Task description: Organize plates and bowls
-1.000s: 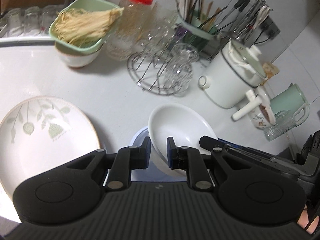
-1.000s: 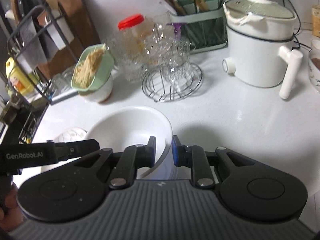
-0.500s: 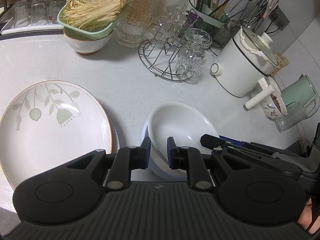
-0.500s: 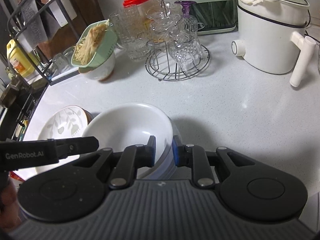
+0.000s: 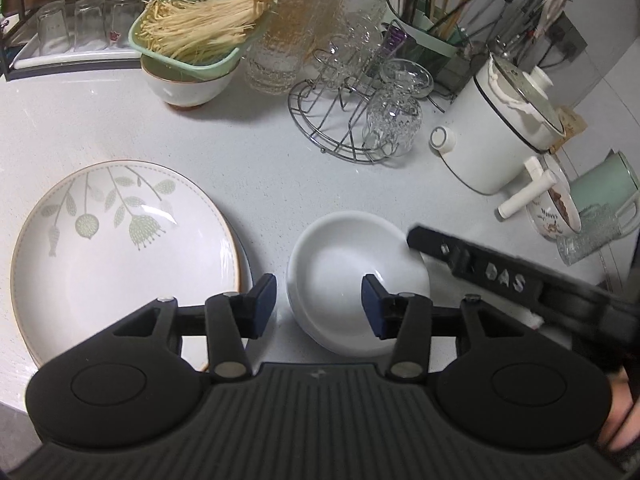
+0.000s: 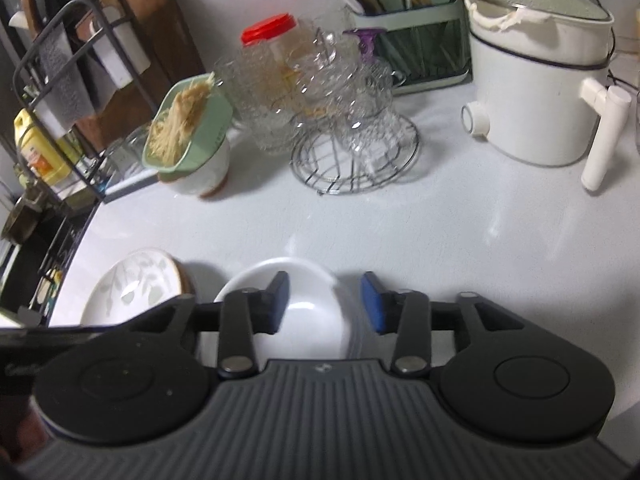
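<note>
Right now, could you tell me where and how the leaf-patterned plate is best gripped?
Grip the leaf-patterned plate by its raised rim, probably from the near edge beside the left gripper. It lies flat and wide, so jaws can only pinch the thin lip, one finger over and one under.

A home kitchen: a white counter crowded with a glass rack, chopstick holder, electric pot, noodles, and cutting boards far left.

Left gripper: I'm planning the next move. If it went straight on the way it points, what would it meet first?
Probably the white bowl: the left gripper, its jaws opening, straddles the bowl's near rim without pressing it. Depth is unclear.
</note>
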### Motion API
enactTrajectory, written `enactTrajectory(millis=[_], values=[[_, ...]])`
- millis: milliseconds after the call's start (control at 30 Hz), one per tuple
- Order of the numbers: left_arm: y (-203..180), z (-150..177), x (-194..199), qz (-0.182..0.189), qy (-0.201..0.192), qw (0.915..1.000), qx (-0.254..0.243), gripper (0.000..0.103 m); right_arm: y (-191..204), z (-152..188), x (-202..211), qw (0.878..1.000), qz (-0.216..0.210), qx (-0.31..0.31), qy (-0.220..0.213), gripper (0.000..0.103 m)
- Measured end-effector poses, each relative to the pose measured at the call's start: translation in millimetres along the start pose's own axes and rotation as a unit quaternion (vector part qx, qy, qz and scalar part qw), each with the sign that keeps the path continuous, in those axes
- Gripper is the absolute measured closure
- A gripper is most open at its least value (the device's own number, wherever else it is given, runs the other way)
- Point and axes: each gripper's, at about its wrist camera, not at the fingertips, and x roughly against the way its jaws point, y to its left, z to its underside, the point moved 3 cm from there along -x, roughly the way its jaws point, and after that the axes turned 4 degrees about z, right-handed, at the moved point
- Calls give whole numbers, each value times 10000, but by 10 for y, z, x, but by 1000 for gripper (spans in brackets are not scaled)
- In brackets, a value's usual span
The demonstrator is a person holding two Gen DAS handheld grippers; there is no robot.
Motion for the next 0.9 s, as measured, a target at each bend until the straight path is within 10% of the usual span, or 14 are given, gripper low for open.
enactTrajectory(millis=[900], values=[[-23,40,-96,-689,263,9962,-474,50,-280,321,-421,9930,-324,-930,651,67]])
